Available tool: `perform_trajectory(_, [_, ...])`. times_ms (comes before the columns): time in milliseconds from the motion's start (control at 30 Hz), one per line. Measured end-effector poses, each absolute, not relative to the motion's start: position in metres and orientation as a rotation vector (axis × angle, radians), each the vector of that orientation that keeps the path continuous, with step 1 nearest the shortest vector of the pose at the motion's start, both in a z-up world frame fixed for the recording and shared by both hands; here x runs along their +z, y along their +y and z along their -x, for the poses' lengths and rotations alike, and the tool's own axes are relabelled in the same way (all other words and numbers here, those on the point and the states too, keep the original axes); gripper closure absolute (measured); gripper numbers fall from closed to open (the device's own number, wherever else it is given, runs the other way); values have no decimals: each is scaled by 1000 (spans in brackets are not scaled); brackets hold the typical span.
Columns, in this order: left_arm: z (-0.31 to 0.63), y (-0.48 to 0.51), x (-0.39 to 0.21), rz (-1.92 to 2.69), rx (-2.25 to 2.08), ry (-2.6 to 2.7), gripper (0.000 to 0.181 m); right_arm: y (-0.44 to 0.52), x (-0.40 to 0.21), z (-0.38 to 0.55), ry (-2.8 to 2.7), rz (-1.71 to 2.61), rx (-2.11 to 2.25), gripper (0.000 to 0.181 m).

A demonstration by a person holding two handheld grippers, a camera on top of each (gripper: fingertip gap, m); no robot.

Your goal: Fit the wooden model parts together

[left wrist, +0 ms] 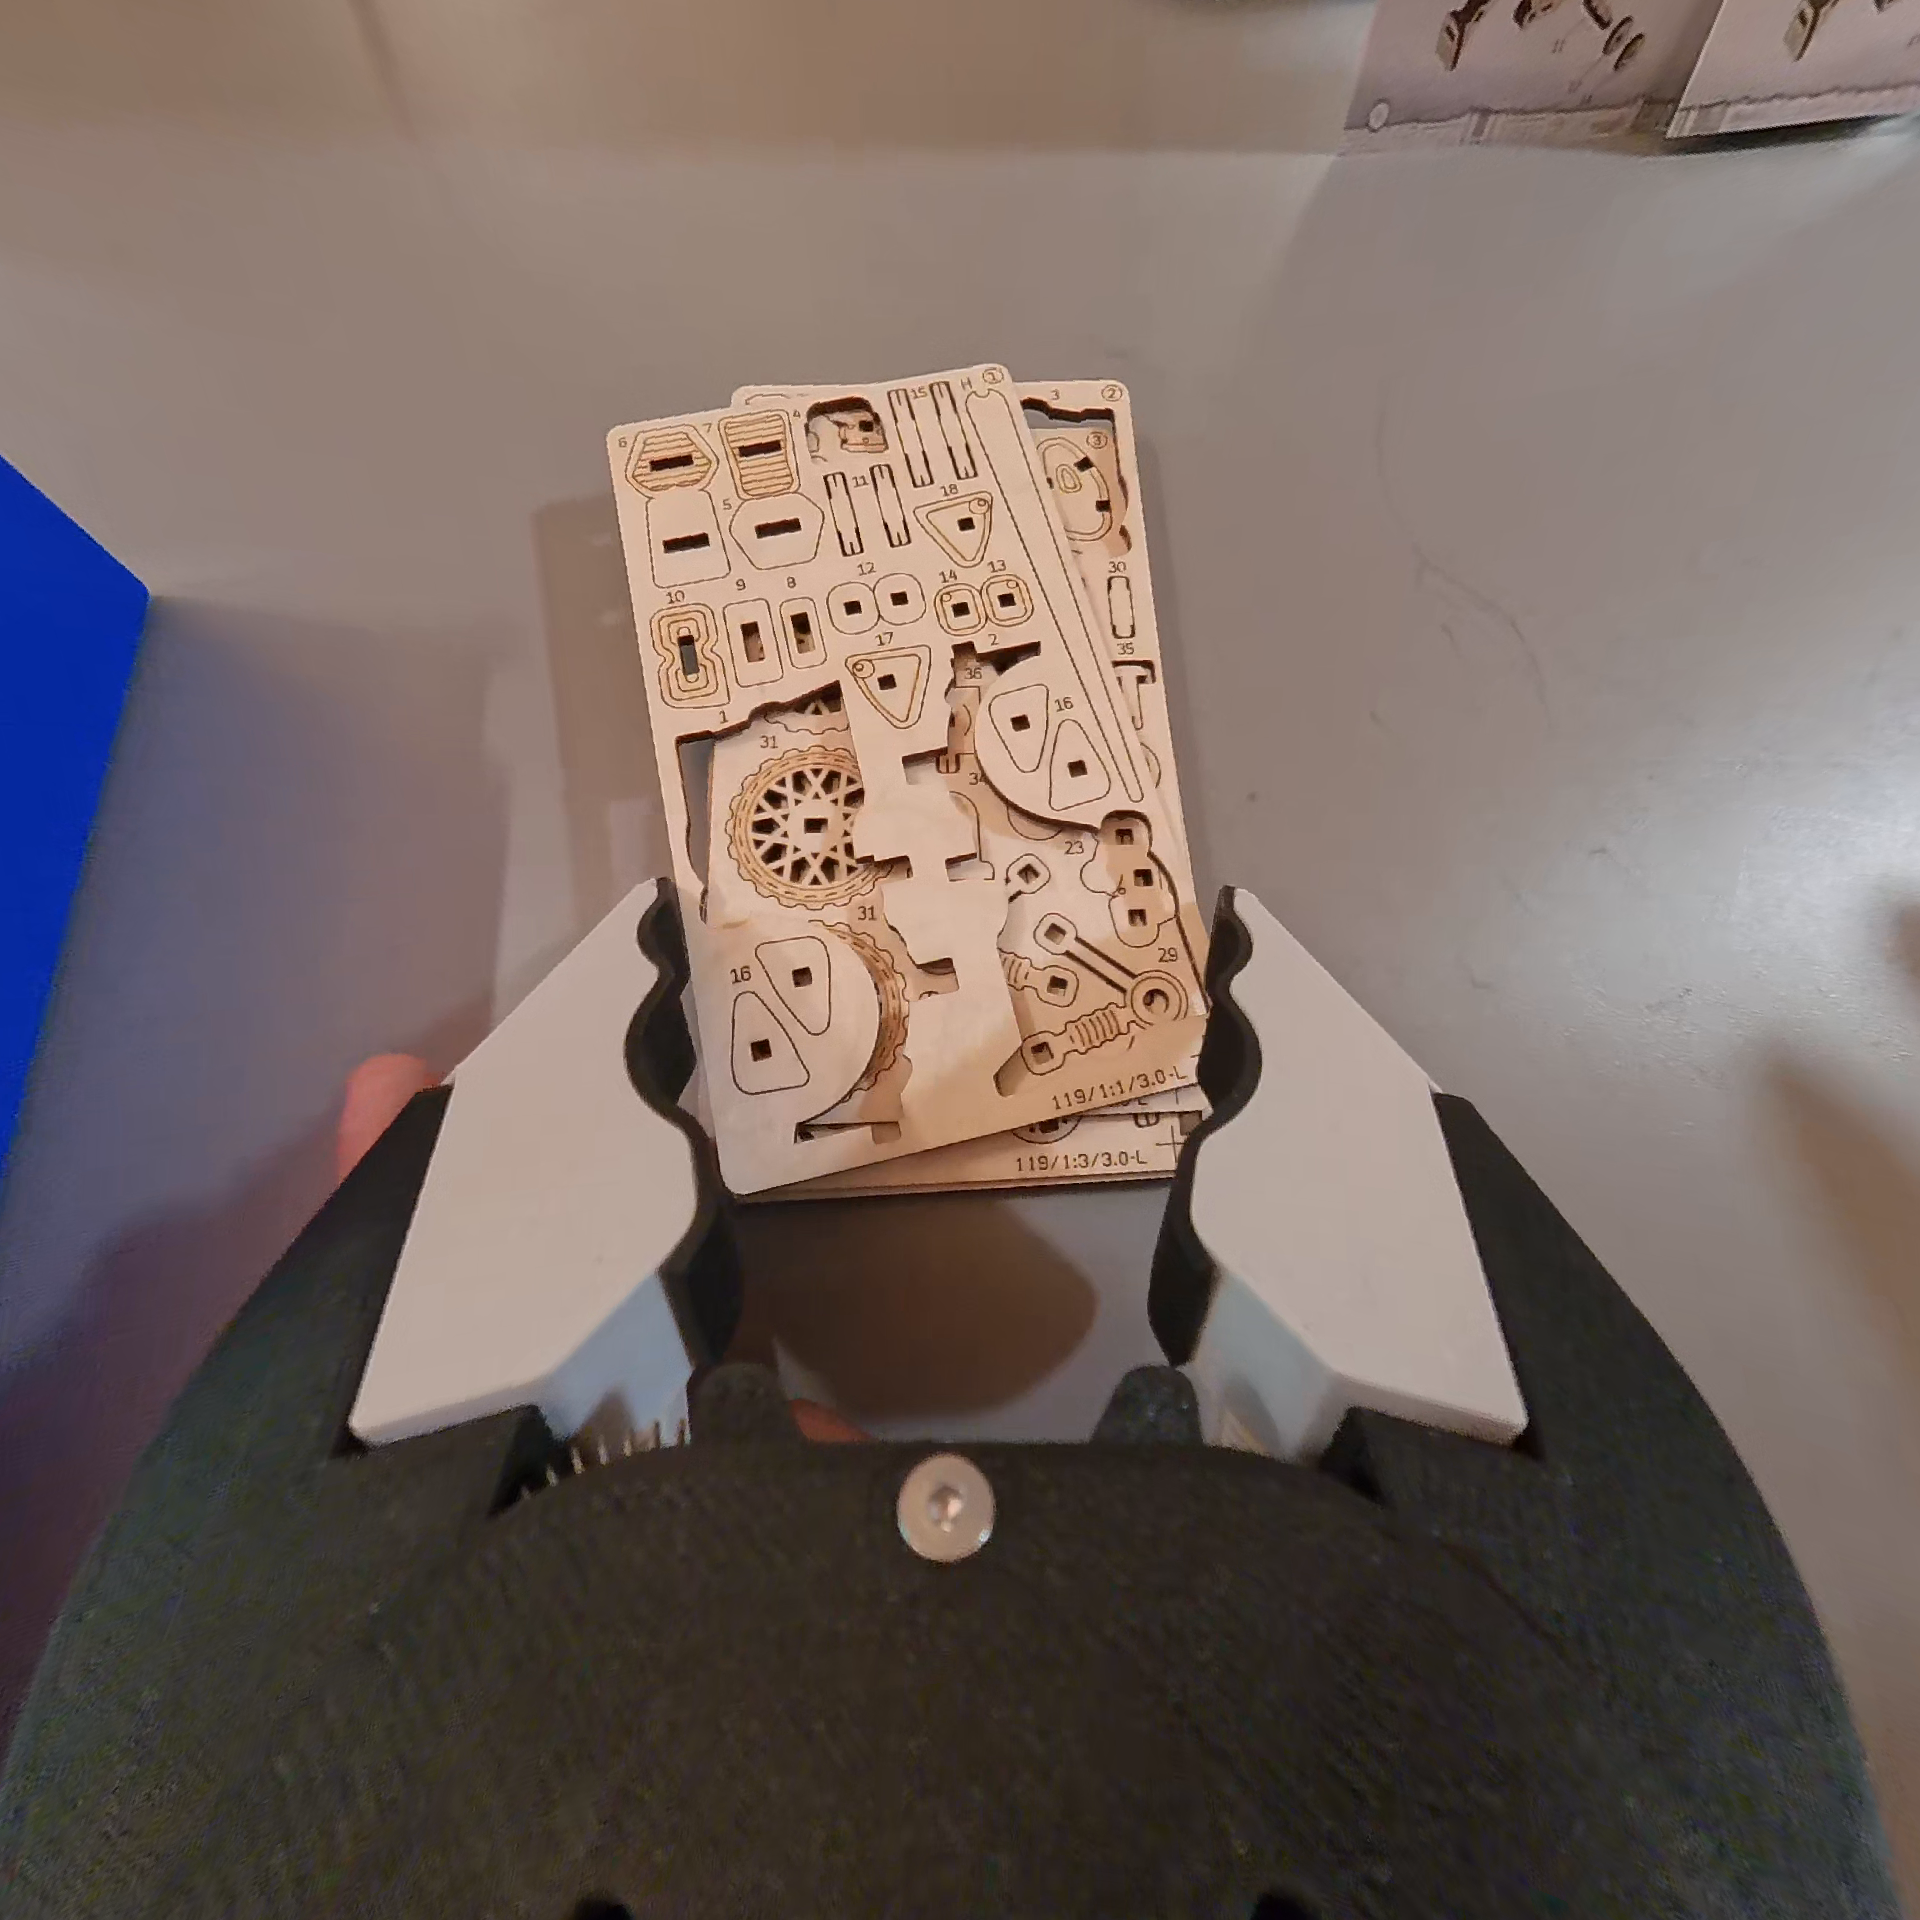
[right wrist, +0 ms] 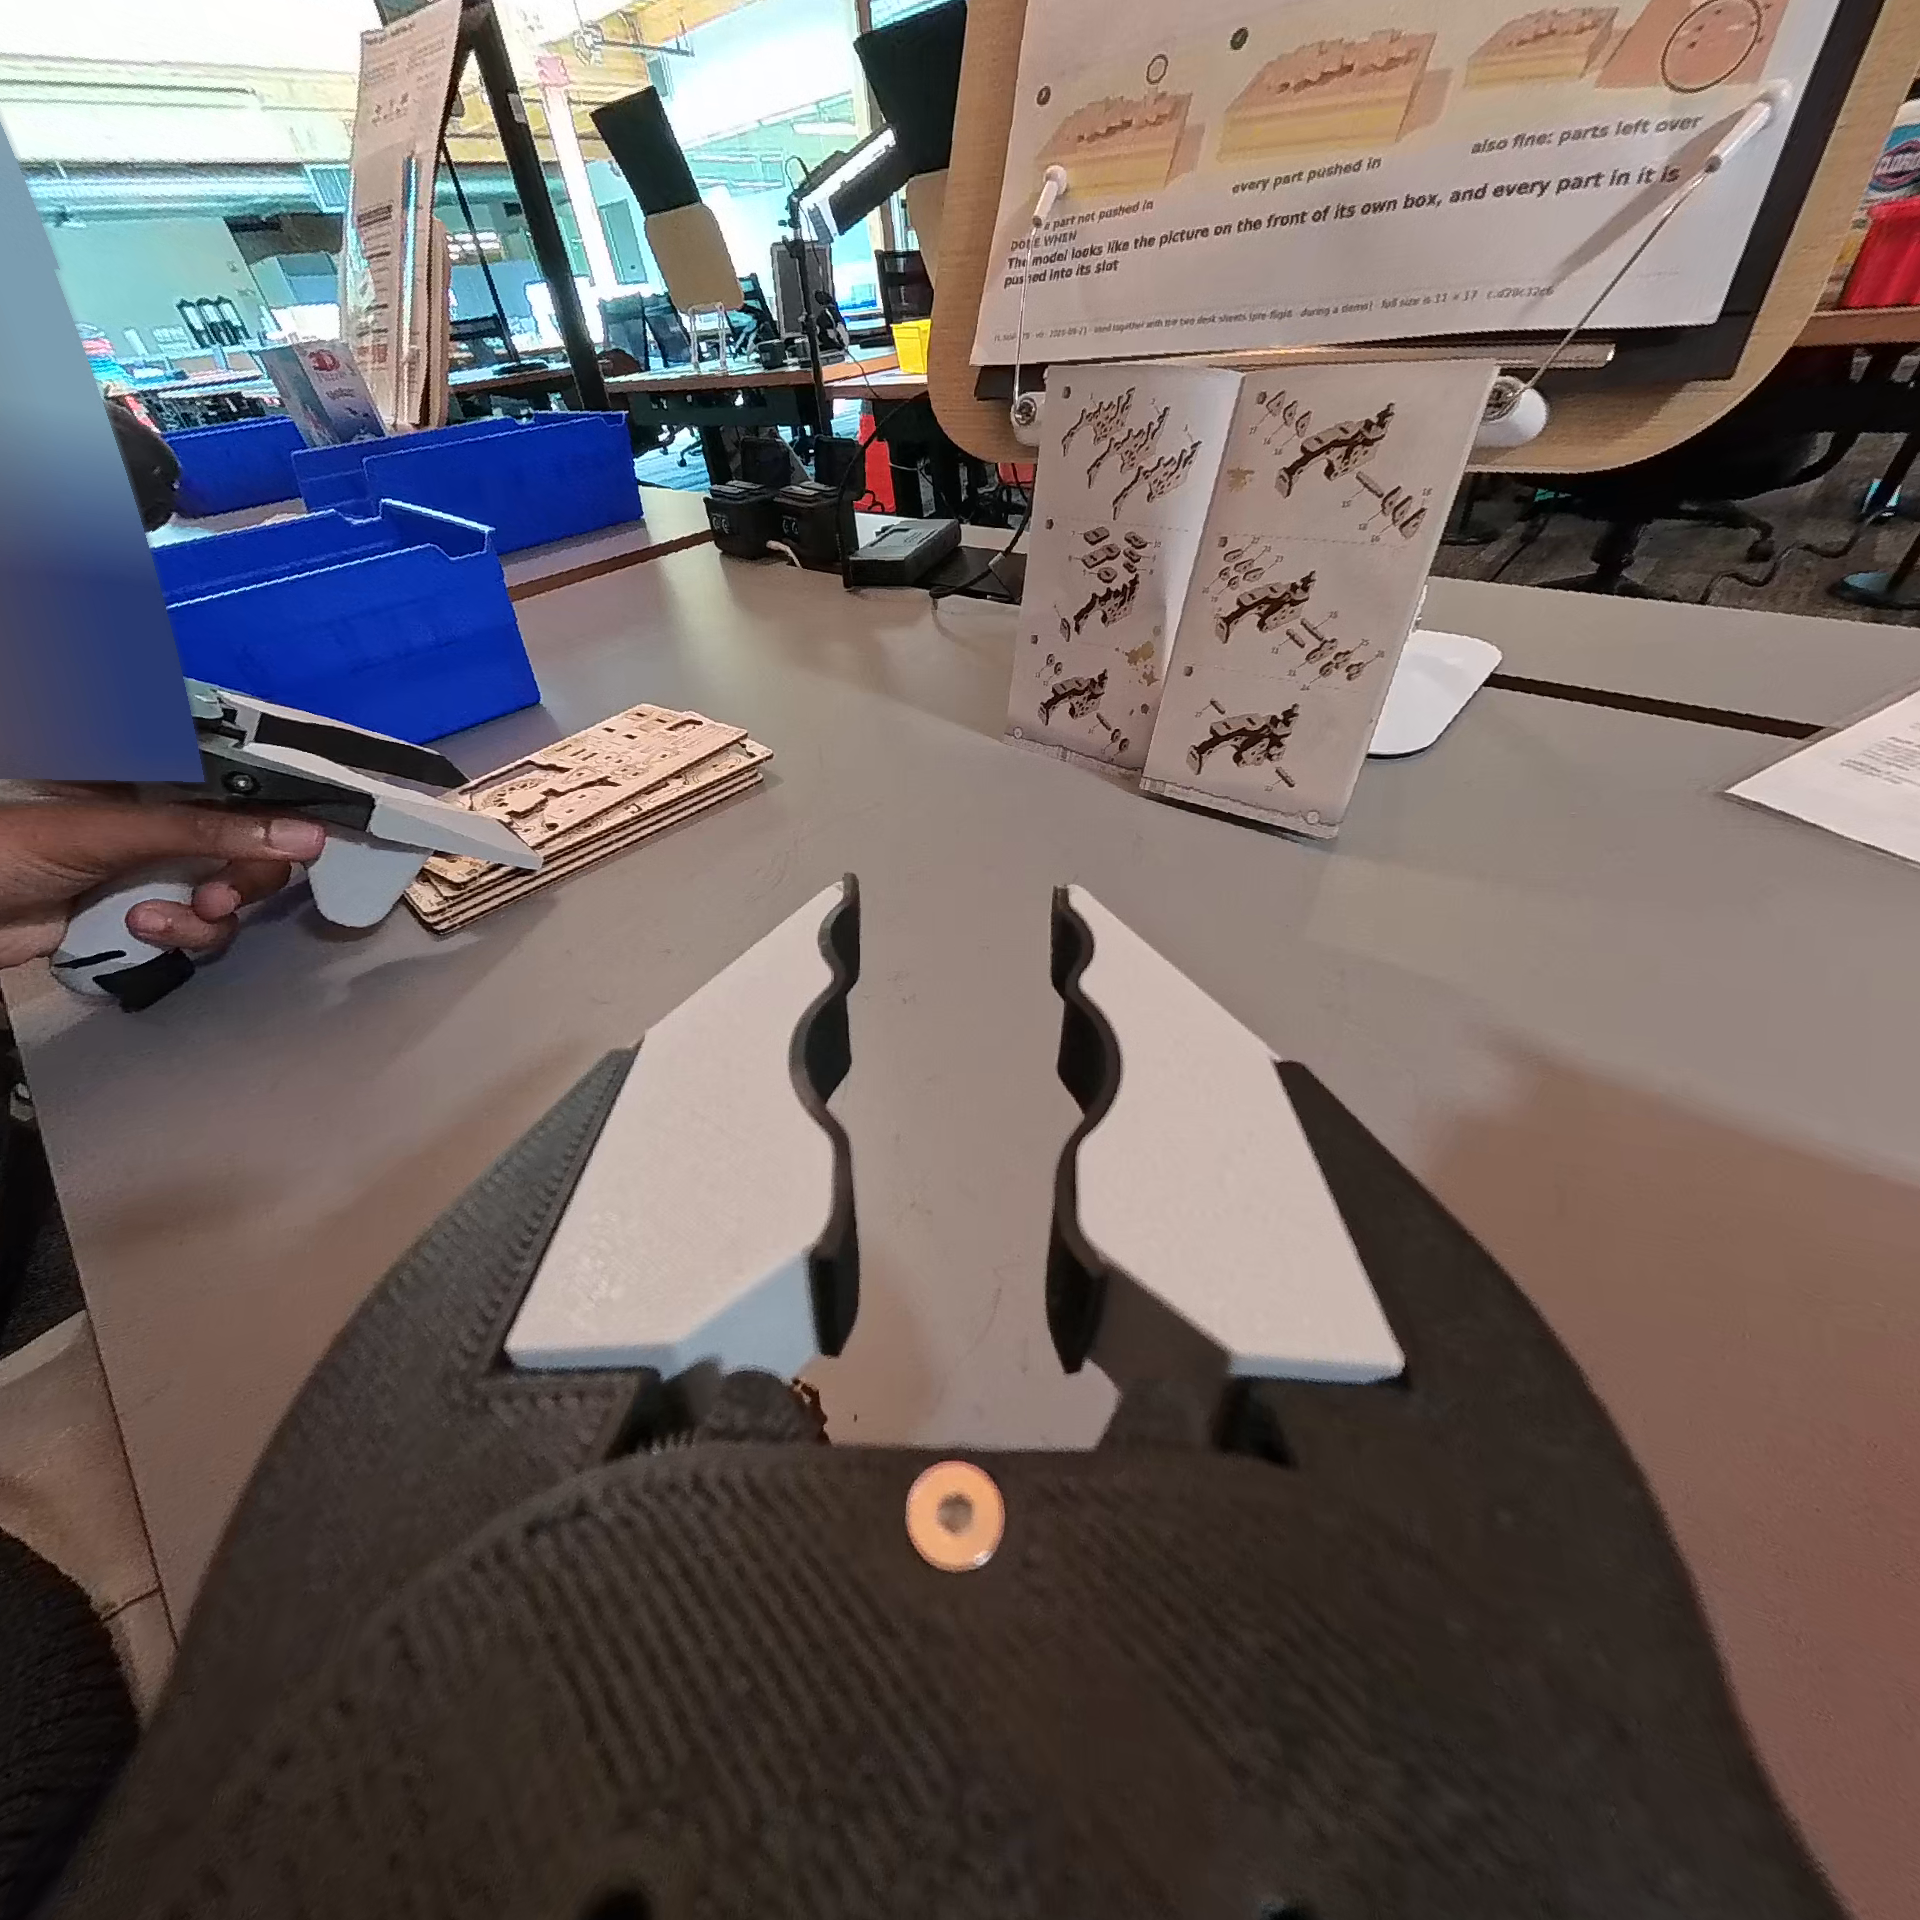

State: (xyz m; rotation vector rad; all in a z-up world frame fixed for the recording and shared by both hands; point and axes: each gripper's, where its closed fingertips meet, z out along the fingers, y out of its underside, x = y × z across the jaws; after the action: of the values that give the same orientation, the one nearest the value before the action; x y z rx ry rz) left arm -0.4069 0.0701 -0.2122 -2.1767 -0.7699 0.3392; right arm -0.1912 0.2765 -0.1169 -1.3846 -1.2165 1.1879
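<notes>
The grey table [right wrist: 1455, 935] fills most of both views. At its far side, a wooden display board [right wrist: 1662, 395] on a white-footed stand holds a large printed sheet [right wrist: 1403, 187] under two wire clips. Blue plastic bins [right wrist: 353, 634] stand in a cluster at the table's left, the nearest one close behind the wooden parts. A folded instruction leaflet [right wrist: 1226, 592] with assembly drawings stands upright in front of the board, right of the parts and well apart from them. Black chargers and a cabled box [right wrist: 821, 530] sit along the table's far edge, and a white paper [right wrist: 1839, 779] lies at the right edge.

The stack of wooden part sheets [left wrist: 904, 790] lies flat on the table, its layers fanned slightly out of line; some shapes are already punched out of the top sheet, leaving gaps. The left hand-held gripper [left wrist: 940, 904] has its jaws spread wide, one finger on each side of the stack's near end; the left finger [left wrist: 665, 997] is at the sheet's edge, the right one just beside it, and whether they press on the wood cannot be told. A person's hand [right wrist: 177, 862] holds that gripper's handle.

The right hand-held gripper [right wrist: 956, 894] hovers over bare table, jaws parted and holding nothing, with the stack off to its left.
</notes>
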Motion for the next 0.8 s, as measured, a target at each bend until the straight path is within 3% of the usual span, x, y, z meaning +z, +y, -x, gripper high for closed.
perform_trajectory(800, [393, 78, -209, 2181, 319, -694, 81, 275, -118, 192, -1221, 1385, 1189, 145])
